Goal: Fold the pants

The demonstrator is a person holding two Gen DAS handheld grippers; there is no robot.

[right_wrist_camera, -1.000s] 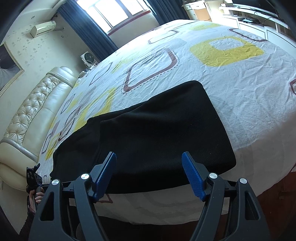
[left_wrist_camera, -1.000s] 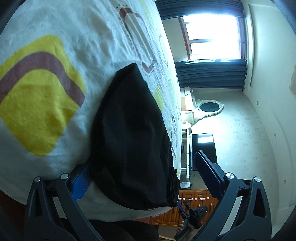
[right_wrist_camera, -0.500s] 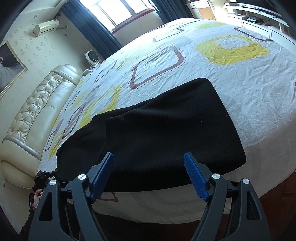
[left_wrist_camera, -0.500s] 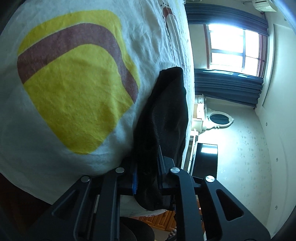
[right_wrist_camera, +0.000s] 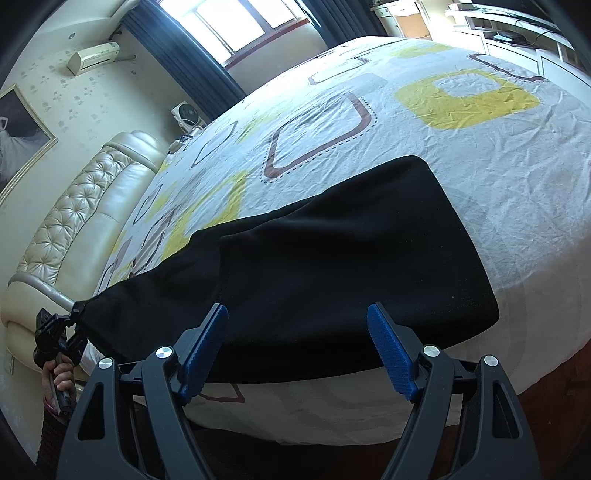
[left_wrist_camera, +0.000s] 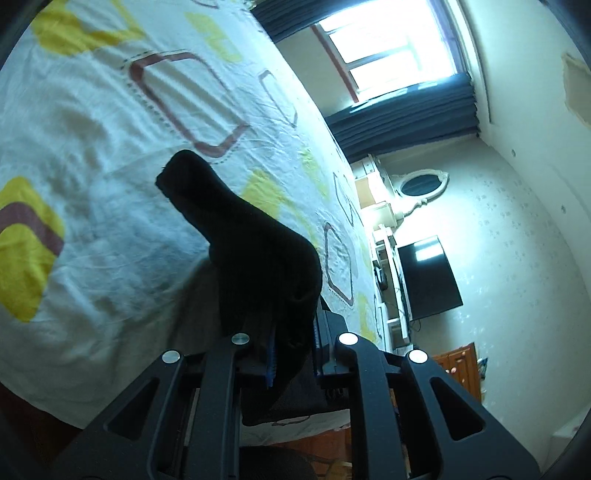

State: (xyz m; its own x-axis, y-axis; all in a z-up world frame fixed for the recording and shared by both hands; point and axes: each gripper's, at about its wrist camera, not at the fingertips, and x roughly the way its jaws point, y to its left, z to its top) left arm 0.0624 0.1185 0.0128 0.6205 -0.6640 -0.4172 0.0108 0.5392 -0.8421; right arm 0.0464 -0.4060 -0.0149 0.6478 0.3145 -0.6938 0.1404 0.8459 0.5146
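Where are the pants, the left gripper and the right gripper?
pants (right_wrist_camera: 332, 258): right wrist view, flat middle.
left gripper (left_wrist_camera: 293, 343): left wrist view, between fingertips.
right gripper (right_wrist_camera: 297, 350): right wrist view, between open fingertips.

Each hand-held gripper (right_wrist_camera: 297, 350) — black frame, silver screws, 2 ribbed blue pads (right_wrist_camera: 391, 356).

Upper left of my right view: a wall-mounted air conditioner (right_wrist_camera: 94, 58) beside a bright window (right_wrist_camera: 236, 24) with dark blue curtains (right_wrist_camera: 207, 77). A cream tufted headboard (right_wrist_camera: 70, 218) stands at left. My left view shows a wall television (left_wrist_camera: 428, 277) and an oval mirror (left_wrist_camera: 421, 186).
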